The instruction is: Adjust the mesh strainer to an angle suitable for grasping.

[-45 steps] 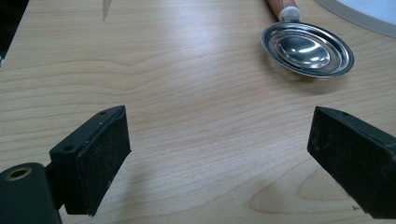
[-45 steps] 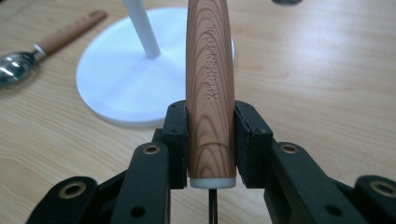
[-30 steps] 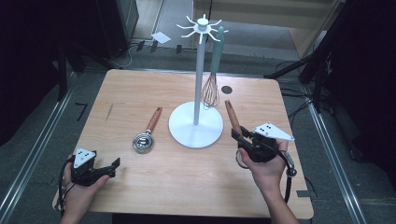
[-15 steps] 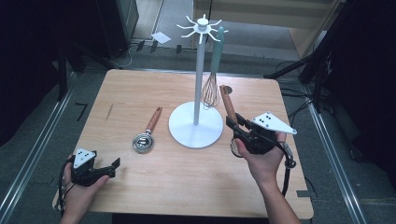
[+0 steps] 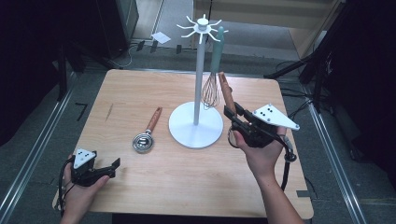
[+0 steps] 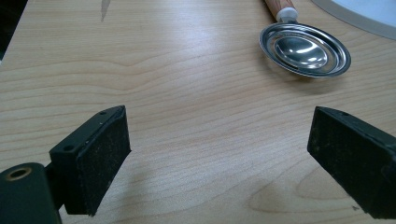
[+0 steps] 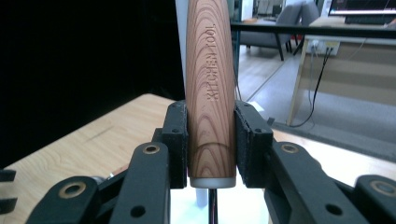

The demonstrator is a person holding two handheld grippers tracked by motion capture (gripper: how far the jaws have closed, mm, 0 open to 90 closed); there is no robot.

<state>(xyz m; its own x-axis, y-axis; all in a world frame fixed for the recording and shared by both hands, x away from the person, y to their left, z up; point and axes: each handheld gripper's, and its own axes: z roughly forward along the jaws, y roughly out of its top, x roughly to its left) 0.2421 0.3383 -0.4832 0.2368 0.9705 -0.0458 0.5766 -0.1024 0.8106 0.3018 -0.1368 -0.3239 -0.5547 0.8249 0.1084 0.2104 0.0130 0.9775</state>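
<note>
My left claw (image 5: 111, 165) rests released on the desk (image 5: 187, 186), nearer me than the white stand (image 5: 196, 123). A steel scoop (image 5: 144, 140) lies just left of the stand's base. My right claw (image 5: 232, 114) grips a wooden-handled utensil (image 5: 227, 91) upright, right of the stand's pole beside a hanging whisk (image 5: 211, 91).

Wooden-handled utensil (image 7: 210, 88), stamped "KITCHEN TOOL"; handle upright, pinched between the right claw's pads above the table

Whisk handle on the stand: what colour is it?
The whisk handle is pale green, clearest in the high view.
</note>
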